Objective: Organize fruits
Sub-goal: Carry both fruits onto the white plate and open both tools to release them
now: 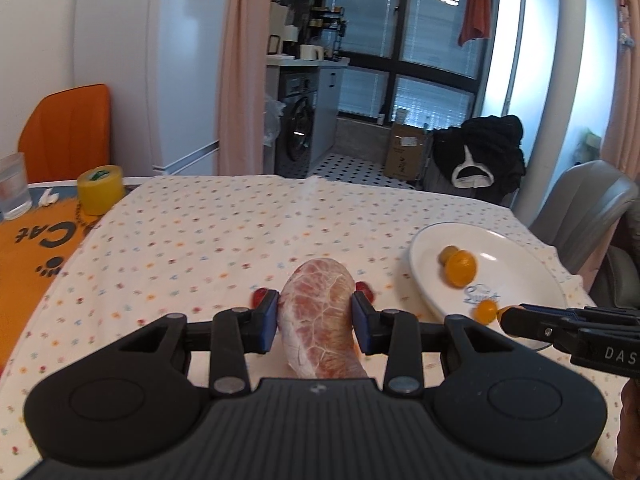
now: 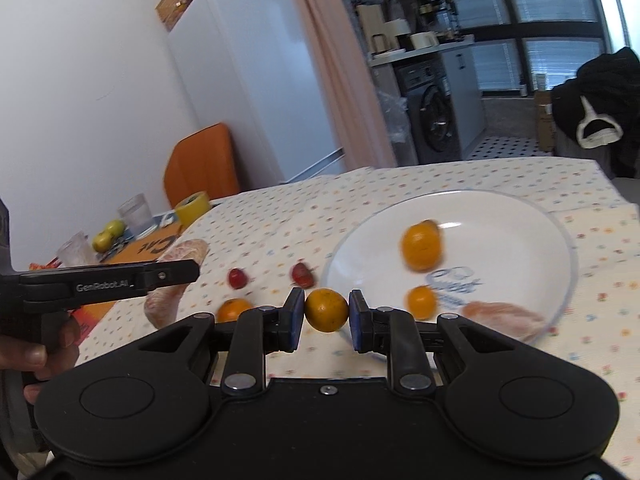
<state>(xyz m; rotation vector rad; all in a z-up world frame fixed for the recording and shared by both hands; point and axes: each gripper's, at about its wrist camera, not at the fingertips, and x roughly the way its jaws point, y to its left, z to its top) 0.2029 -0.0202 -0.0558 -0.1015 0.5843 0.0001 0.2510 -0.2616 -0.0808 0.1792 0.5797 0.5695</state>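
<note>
- Left gripper [image 1: 315, 320]: blue-padded black fingers clamped on a peeled pink pomelo segment [image 1: 322, 320], long axis running along the fingers, held over the dotted cream tablecloth [image 1: 200, 240].
- Right gripper [image 2: 326, 314]: closed on a small round orange kumquat [image 2: 326, 309].
- White ceramic plate [image 2: 520, 216]: at about one o'clock from the right gripper, just beyond it (nearer this hand than the left); holds two orange fruits and another peeled segment.
- Two red fruits [image 2: 238, 278] on the cloth at eleven o'clock.

We are looking past a white fridge [image 1: 160, 64] and peach curtain [image 1: 244, 68] toward dark windows [image 1: 404, 36], a washing machine [image 1: 300, 128] standing below.
</note>
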